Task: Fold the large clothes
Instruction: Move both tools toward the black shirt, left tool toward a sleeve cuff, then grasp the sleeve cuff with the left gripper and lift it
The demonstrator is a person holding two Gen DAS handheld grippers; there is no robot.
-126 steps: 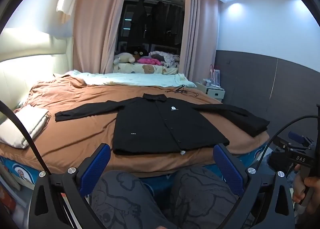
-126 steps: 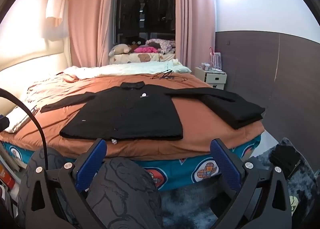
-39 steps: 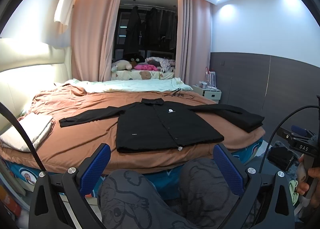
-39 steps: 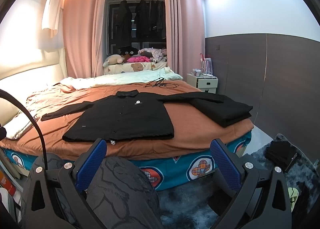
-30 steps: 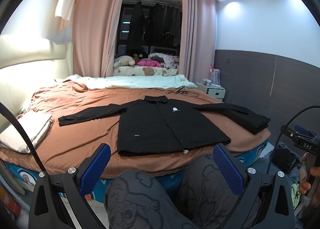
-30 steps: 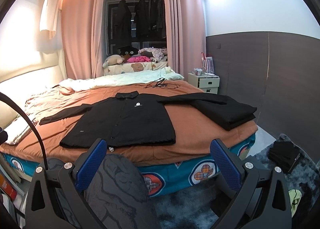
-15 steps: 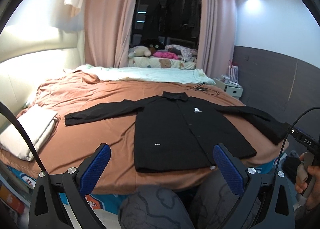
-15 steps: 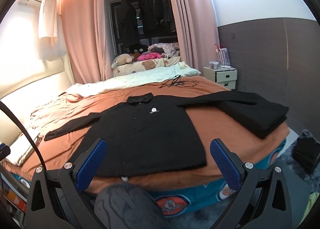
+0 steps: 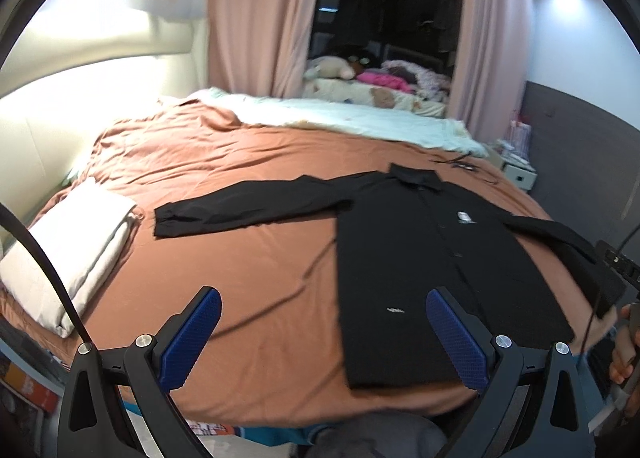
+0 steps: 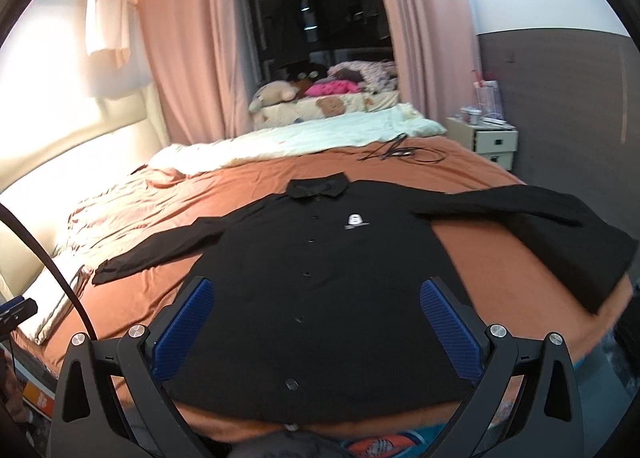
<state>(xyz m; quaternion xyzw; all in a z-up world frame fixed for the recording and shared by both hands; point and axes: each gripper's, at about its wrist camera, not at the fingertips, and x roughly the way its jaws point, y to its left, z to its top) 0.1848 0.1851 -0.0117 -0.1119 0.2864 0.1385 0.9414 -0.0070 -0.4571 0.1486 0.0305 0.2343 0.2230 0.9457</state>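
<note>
A black long-sleeved button shirt (image 9: pixel 432 258) lies face up and spread flat on the brown bedspread (image 9: pixel 256 266), collar far, hem at the near edge. It also shows in the right wrist view (image 10: pixel 320 282). Its left sleeve (image 9: pixel 240 210) stretches out to the left; its right sleeve (image 10: pixel 560 230) reaches the bed's right edge. My left gripper (image 9: pixel 324 334) is open and empty above the bedspread, left of the hem. My right gripper (image 10: pixel 316 322) is open and empty above the lower half of the shirt.
A folded white pillow (image 9: pixel 68 250) lies at the bed's left edge. A pale green duvet (image 9: pixel 340 118) and black cables (image 10: pixel 396 154) lie at the far side. A white nightstand (image 10: pixel 488 138) stands at the right. Dark clothes hang behind pink curtains (image 10: pixel 184 42).
Both grippers have moved forward and over the bed. The shirt now looks larger and nearer, and my knees have dropped out of view. The shirt has not moved.
</note>
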